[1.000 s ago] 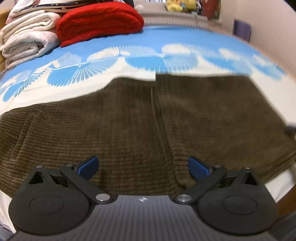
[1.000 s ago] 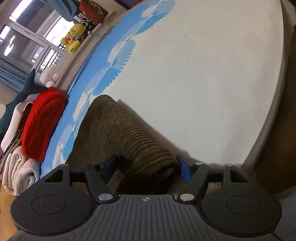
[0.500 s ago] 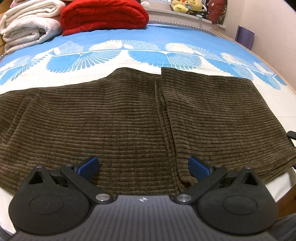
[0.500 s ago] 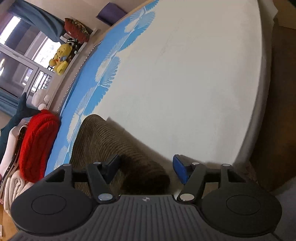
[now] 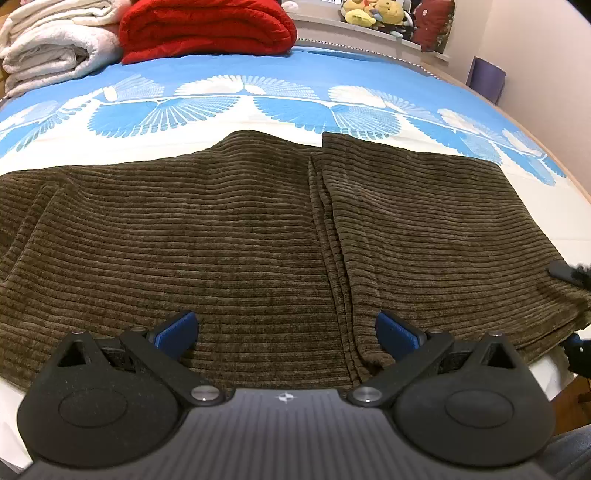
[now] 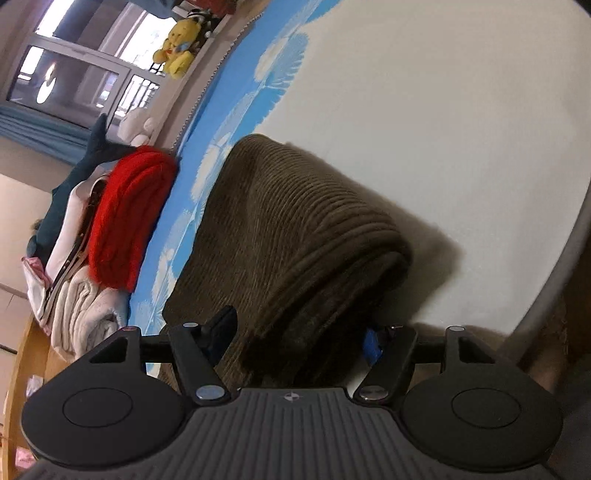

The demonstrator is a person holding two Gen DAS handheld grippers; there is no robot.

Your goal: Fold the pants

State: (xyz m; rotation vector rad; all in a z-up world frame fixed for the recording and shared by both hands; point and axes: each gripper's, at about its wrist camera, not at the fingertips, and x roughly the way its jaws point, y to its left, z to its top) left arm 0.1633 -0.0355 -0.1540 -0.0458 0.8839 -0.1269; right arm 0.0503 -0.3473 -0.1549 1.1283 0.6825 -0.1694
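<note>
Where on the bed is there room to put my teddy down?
Free: the blue-patterned sheet between the brown pants and the red blanket, and the plain white sheet right of the pants. Crowded: the corner with the red and white blankets.

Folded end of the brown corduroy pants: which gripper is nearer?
Right. The right gripper straddles the folded end of the pants; the left gripper hangs open over their middle, near the front edge.

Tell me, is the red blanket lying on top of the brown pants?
No, the red blanket sits folded at the bed's far end, well apart from the brown pants.
</note>
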